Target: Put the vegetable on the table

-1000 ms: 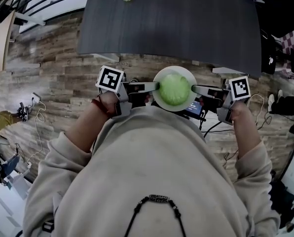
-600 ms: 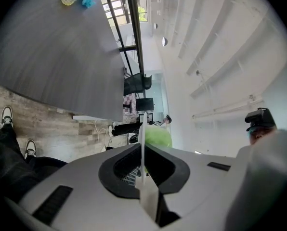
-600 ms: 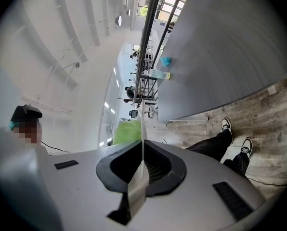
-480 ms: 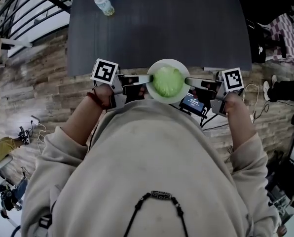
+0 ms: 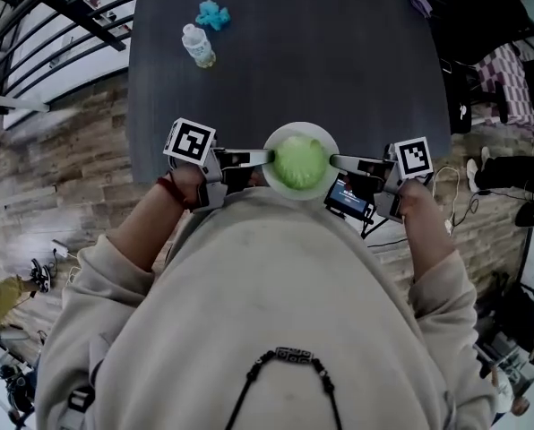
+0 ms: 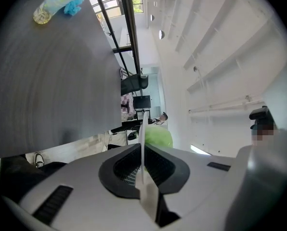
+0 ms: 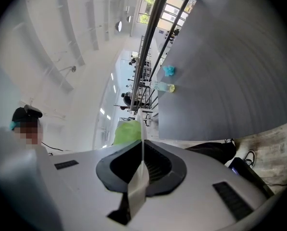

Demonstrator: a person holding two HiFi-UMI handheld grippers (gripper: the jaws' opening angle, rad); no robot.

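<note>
White plate (image 5: pixel 298 130), round overhead, edge-on elsewhere, rim clamped by left gripper (image 5: pixel 265 157) and right gripper (image 5: pixel 335 160)

we think this is a big work room, like a lab or an office

we see a wide dark table (image 5: pixel 339 79) on a wood floor (image 5: pixel 61 186), a black metal railing (image 5: pixel 34 25) along one side, loose cables (image 5: pixel 446 186) on the floor, a screen (image 6: pixel 142 101) far off, tall windows (image 7: pixel 175 6) and plain white walls with long shelves (image 6: pixel 225 105).
</note>
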